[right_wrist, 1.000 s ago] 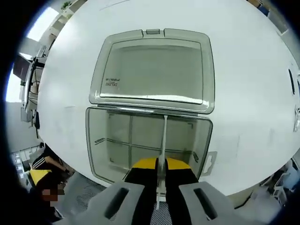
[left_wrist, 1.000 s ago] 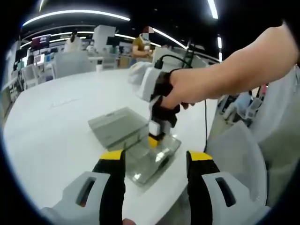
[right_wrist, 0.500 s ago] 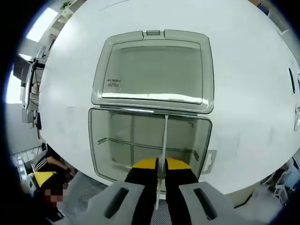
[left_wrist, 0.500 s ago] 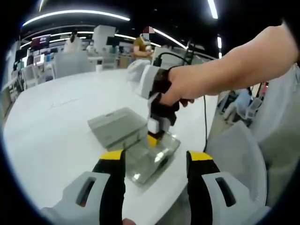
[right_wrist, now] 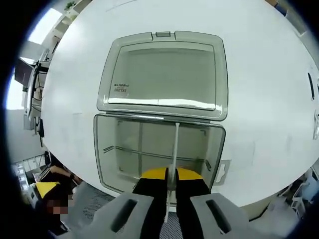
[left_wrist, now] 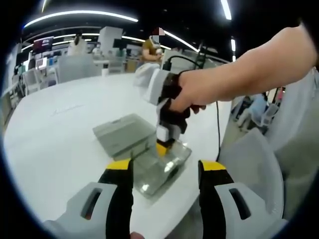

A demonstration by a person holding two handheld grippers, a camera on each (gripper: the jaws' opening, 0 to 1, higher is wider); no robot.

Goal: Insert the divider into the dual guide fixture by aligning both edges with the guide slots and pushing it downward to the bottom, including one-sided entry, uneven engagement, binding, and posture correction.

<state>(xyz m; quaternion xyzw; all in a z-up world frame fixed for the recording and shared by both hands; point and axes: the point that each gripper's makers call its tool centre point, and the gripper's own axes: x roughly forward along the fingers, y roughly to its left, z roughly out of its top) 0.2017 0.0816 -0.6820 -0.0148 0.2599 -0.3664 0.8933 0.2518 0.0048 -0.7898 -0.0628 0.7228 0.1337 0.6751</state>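
A clear plastic box (right_wrist: 157,152) with its lid (right_wrist: 164,74) flung open lies on the white table (right_wrist: 259,89). My right gripper (right_wrist: 171,174) is shut on a thin translucent divider (right_wrist: 175,144) that stands edge-on in the box, running from the near wall to the hinge side. Other dividers (right_wrist: 124,149) sit inside. In the left gripper view the right gripper (left_wrist: 162,144), held by a person's hand (left_wrist: 197,92), stands upright over the box (left_wrist: 162,167). My left gripper (left_wrist: 164,174) hovers open before the box, holding nothing.
The box sits close to the table's edge (left_wrist: 189,209). A black cable (left_wrist: 218,124) hangs from the right gripper. Chairs (left_wrist: 251,164) stand beside the table. People stand (left_wrist: 149,47) far behind. A grey mesh seat (right_wrist: 94,194) lies below the table edge.
The right gripper has risen very slightly over the box with the divider still in its grip. The left gripper has not moved.
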